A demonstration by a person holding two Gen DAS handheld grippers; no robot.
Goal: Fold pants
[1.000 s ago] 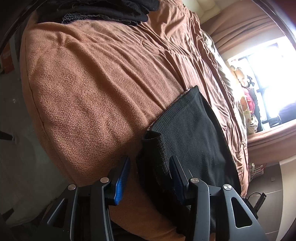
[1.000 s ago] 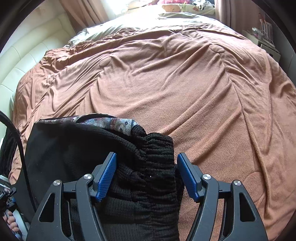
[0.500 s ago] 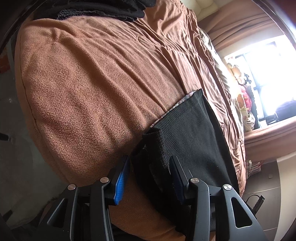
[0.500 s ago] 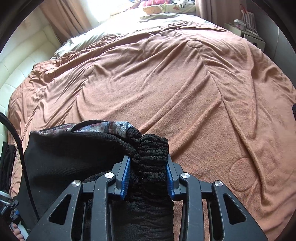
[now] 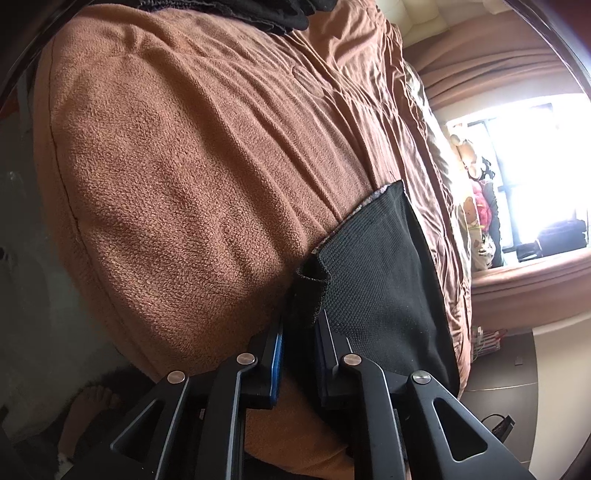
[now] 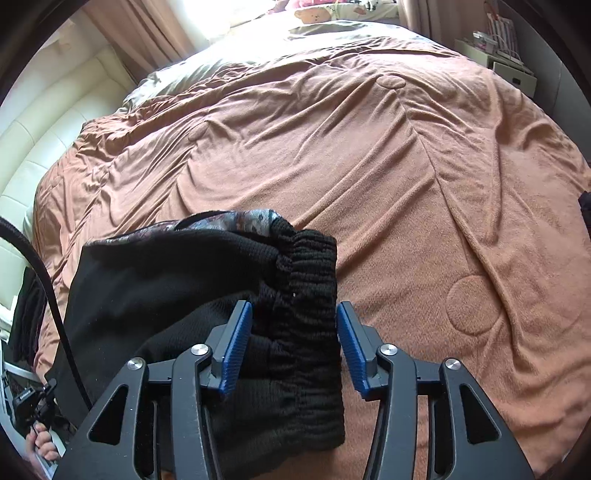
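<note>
Black knit pants (image 5: 380, 273) with a patterned lining lie at the near edge of a bed under a brown blanket (image 5: 207, 177). My left gripper (image 5: 299, 328) is shut on a folded corner of the pants at their hem end. In the right wrist view the elastic waistband (image 6: 306, 273) sits bunched between the blue pads of my right gripper (image 6: 295, 332). That gripper is half open, its pads apart at the sides of the bunched cloth, which rests on the blanket (image 6: 369, 155).
A pile of dark clothes (image 5: 236, 11) lies at the far end of the bed. Pillows and soft toys (image 6: 332, 11) sit by the window. A white nightstand (image 6: 513, 70) stands at the right. A bare foot (image 5: 92, 402) is on the floor by the bed.
My left gripper has closed on the pants corner. My right gripper closed on the waistband half a second ago and has now opened again, leaving the waistband lying on the bed.
</note>
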